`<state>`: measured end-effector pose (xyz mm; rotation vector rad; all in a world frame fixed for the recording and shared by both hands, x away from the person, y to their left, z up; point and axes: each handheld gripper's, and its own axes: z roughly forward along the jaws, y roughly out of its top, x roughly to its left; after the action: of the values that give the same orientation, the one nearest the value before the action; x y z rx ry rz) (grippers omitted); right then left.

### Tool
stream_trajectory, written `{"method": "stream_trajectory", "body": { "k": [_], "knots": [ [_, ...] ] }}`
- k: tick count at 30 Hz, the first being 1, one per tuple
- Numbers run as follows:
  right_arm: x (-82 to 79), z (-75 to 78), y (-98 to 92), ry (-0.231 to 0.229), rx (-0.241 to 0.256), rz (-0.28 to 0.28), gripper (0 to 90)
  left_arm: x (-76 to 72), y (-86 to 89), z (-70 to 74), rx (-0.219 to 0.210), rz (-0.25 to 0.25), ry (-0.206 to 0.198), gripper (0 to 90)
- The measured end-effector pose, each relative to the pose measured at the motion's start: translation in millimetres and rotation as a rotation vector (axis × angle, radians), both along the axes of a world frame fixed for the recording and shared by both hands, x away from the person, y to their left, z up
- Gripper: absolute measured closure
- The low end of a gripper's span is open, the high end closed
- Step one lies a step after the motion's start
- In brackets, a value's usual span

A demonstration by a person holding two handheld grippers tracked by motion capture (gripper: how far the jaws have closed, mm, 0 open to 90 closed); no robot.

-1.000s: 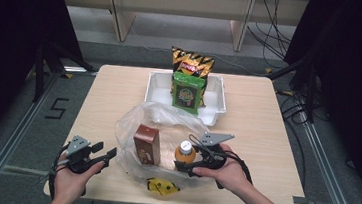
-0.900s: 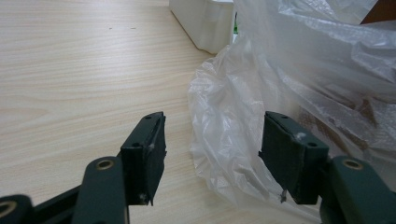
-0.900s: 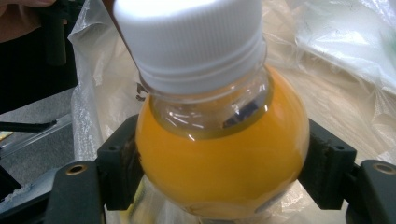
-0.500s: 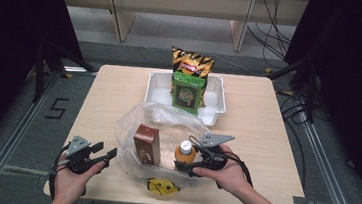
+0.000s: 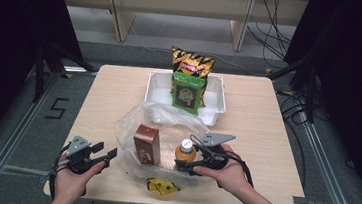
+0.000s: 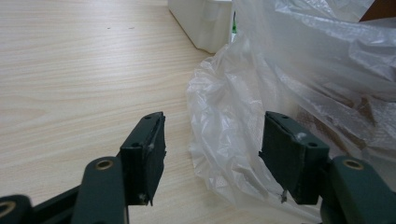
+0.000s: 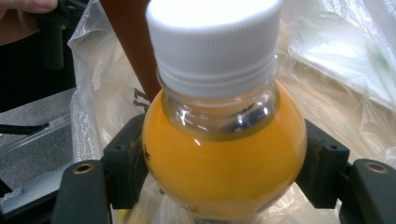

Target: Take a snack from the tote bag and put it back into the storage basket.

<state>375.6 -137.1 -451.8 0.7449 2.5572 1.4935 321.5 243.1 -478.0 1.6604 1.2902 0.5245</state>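
Note:
An orange juice bottle [image 5: 184, 152] with a white cap stands upright in a crumpled clear plastic bag [image 5: 167, 118] at the table's front middle. My right gripper [image 5: 183, 165] is shut on the bottle's round shoulder [image 7: 224, 154], one jaw on each side. A brown carton [image 5: 147, 144] stands in the bag just left of the bottle. Left of the bag, my left gripper [image 5: 106, 153] is open, and its jaws [image 6: 215, 130] straddle the bag's near edge [image 6: 233, 116] without pinching it.
A white tray [image 5: 217, 105] at the back middle holds a green packet [image 5: 188, 92] and a yellow-black chips bag [image 5: 193, 63]. A small yellow item [image 5: 162, 186] lies in the bag by the front edge. Bare tabletop [image 5: 271, 131] lies to either side.

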Motion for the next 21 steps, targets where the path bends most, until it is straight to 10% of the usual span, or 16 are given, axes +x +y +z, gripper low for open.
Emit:
{"method": "stream_trajectory", "body": {
  "k": [21],
  "knots": [
    [0.3,13.6,-5.1,-0.05,0.057,-0.022,30.8,1.0,-0.8,0.2,-0.002,-0.002,0.001,39.3]
  ]
}}
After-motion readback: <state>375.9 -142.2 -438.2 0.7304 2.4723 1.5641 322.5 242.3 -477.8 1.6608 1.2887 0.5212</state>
